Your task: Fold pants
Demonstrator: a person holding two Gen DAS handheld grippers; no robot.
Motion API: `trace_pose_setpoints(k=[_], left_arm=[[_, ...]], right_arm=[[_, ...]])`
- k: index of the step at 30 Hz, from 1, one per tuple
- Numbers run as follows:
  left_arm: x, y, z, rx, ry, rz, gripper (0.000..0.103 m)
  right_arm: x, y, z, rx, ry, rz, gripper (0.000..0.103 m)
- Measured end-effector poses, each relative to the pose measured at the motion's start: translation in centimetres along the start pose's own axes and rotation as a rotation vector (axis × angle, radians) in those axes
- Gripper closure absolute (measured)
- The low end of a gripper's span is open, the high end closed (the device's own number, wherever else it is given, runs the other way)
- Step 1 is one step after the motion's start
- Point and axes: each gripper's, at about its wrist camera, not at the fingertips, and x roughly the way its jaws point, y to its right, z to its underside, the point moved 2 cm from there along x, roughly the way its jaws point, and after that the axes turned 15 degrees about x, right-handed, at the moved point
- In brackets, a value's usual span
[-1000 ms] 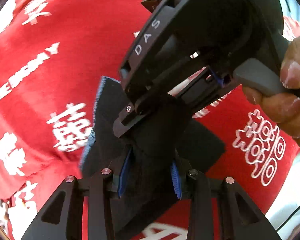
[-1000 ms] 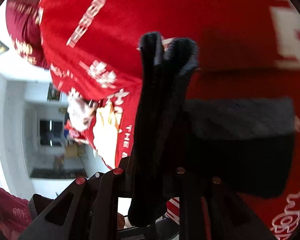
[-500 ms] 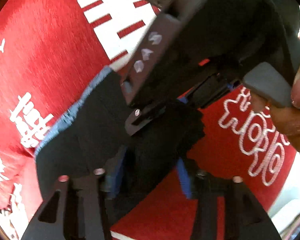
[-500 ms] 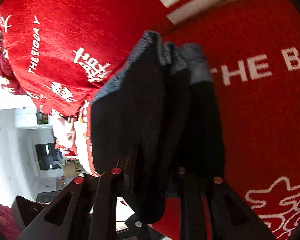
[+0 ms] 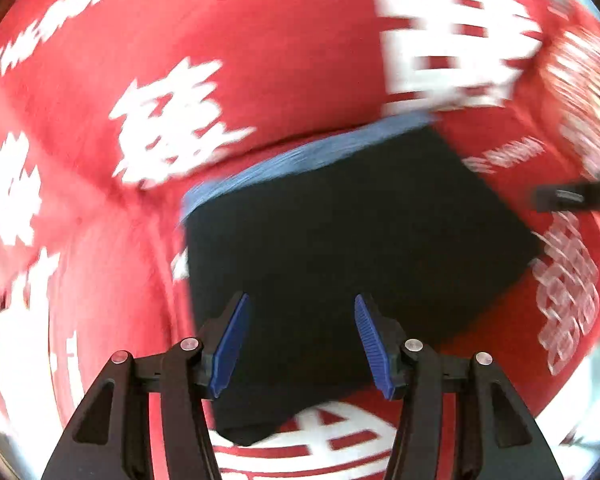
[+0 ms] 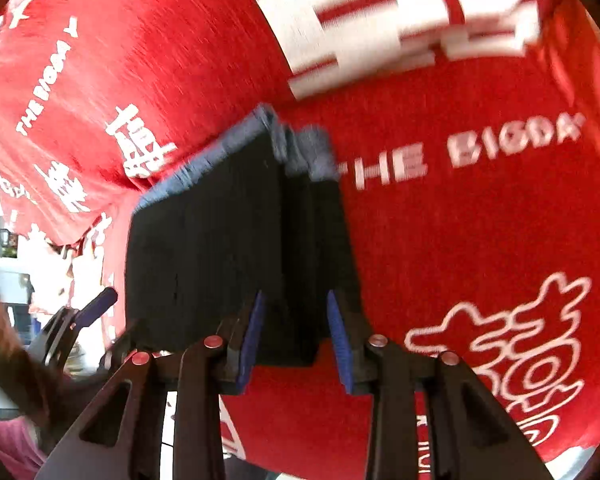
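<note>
As the left wrist view shows, the folded dark pants with a blue-grey waistband [image 5: 352, 248] lie on the red printed blanket [image 5: 260, 60]; the left gripper [image 5: 300, 340] hovers released above them. In the right wrist view, the right gripper [image 6: 296, 336] is opening around the folded edge, pads seemingly clear. The fold looks finished; next comes lifting both away.

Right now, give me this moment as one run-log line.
pants: folded dark bundle on red blanket | left tongs: open, nothing pinched | right tongs: opening, fold edge between pads, not pressed
</note>
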Motion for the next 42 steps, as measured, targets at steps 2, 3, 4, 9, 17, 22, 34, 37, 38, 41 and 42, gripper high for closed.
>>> trace_pose_setpoints(k=[2,3,4,9,17,22,34,37,38,41,42], left_arm=[[1.6,-1.8,0.7,-0.082,-0.049,0.004,0.047],[2.2,-2.2,1.1,-0.104,-0.066,0.013,0.047],[2.5,-2.4,1.2,-0.118,-0.072,0.025,0.047],[2.5,-1.7,2.1,-0.123,-0.076,0.052,0.024],[2.2,-2.7,2.7,-0.168,-0.119,0.113,0.014],[1.9,-3.8,3.9,-0.17,-0.151,0.118,0.014],[1.5,-7.3,6.3,-0.145,-0.188,0.158,0.014],[1.5,-7.9,6.6,-0.139,-0.185,0.166,0.014],[1.6,-8.1,6.8,-0.139,-0.184,0.167,0.014],[1.7,-8.7,7.2,-0.141,-0.182,0.174,0.014],[1.8,-8.8,7.3,-0.143,-0.181,0.175,0.014]], right_arm=[[0.2,-1.3,-0.2,-0.029,0.0,-0.007,0.067],[0.7,-1.7,-0.2,-0.04,-0.008,-0.002,0.067],[1.3,-2.2,0.0,-0.048,-0.017,0.005,0.067],[4.4,-1.9,2.7,-0.106,-0.06,0.143,0.067],[4.0,-2.2,3.2,-0.093,-0.034,0.187,0.065],[4.0,-2.3,4.3,-0.06,-0.032,0.276,0.043],[3.3,-4.9,9.4,0.048,-0.019,0.344,0.025],[3.8,-6.2,10.7,0.056,-0.026,0.328,0.024],[4.1,-6.6,11.1,0.056,-0.029,0.326,0.024],[5.1,-7.9,12.2,0.048,-0.045,0.32,0.024],[5.2,-8.1,12.4,0.045,-0.047,0.317,0.024]])
